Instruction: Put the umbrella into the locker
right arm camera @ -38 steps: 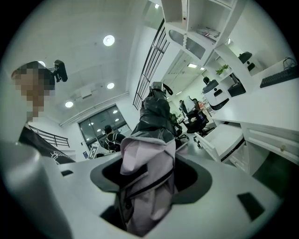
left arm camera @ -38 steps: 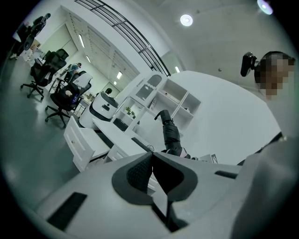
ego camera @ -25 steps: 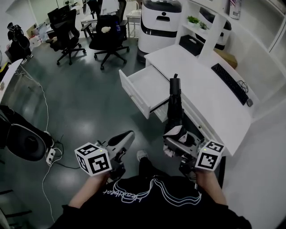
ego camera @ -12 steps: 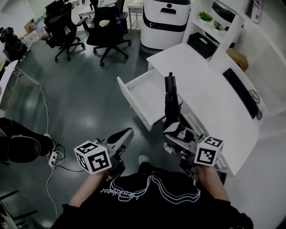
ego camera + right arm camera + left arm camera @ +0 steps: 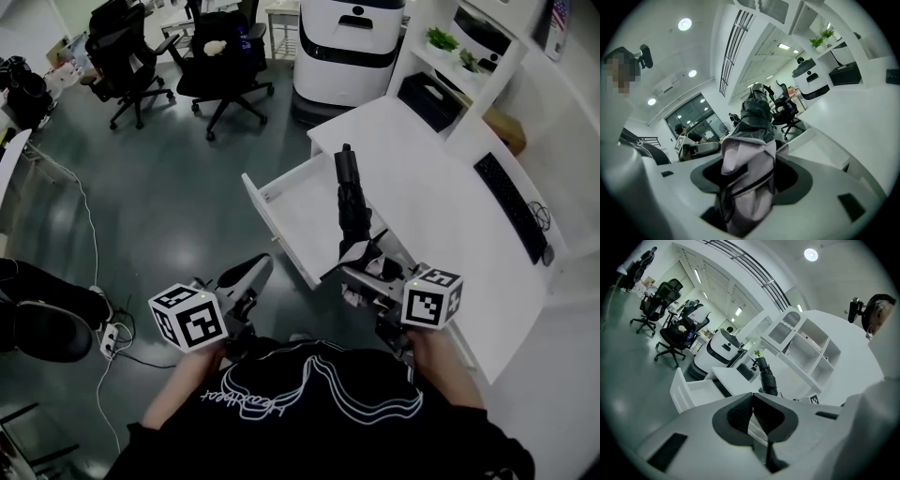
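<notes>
A folded black umbrella (image 5: 352, 202) with a pale lavender lower part sticks forward out of my right gripper (image 5: 366, 267), which is shut on it. Its far end hangs over the open white drawer (image 5: 267, 225) of the desk (image 5: 450, 234). In the right gripper view the umbrella (image 5: 750, 140) fills the gap of the right gripper (image 5: 747, 183). My left gripper (image 5: 246, 274) hovers left of the drawer's front with nothing in it. In the left gripper view the left gripper (image 5: 752, 411) has its pads together, and the umbrella (image 5: 767, 378) and the drawer (image 5: 686, 392) lie ahead.
Two black office chairs (image 5: 220, 56) and a large white machine (image 5: 349, 47) stand beyond the desk. A keyboard (image 5: 511, 206) lies on the desk's right side, under shelves with plants (image 5: 441, 39). A power strip and cables (image 5: 103, 337) trail on the grey floor at left.
Both grippers have come closer to the desk. The umbrella's far end has shifted from the drawer's right edge to over the drawer. Neither grip has changed.
</notes>
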Demonstrator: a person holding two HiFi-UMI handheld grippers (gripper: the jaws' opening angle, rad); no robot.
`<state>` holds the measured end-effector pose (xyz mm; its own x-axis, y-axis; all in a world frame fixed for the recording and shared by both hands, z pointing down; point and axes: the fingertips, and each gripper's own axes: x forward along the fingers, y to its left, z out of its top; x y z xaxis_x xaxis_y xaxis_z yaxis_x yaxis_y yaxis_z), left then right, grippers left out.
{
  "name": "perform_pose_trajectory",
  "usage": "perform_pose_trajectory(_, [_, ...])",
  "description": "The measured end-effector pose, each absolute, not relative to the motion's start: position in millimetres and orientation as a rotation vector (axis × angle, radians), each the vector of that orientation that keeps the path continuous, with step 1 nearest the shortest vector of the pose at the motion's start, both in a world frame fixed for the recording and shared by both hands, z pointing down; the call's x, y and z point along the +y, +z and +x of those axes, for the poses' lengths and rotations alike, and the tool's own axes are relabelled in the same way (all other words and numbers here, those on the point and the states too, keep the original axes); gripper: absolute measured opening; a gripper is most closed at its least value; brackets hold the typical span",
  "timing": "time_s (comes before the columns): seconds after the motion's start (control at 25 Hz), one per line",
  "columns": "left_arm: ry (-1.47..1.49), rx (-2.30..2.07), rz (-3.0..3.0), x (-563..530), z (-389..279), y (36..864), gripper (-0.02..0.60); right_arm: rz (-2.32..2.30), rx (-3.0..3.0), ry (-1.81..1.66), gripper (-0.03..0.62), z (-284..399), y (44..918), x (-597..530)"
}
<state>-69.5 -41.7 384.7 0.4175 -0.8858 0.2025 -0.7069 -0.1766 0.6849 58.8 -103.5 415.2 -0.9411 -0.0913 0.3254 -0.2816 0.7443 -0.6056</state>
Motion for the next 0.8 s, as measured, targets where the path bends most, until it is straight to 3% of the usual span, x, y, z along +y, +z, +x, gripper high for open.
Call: perform_pose_trajectory(0.8, [-0.260, -1.180, 1.930, -142, -163, 412, 0.005, 0.485, -2.359, 1.052, 0.273, -13, 522, -179])
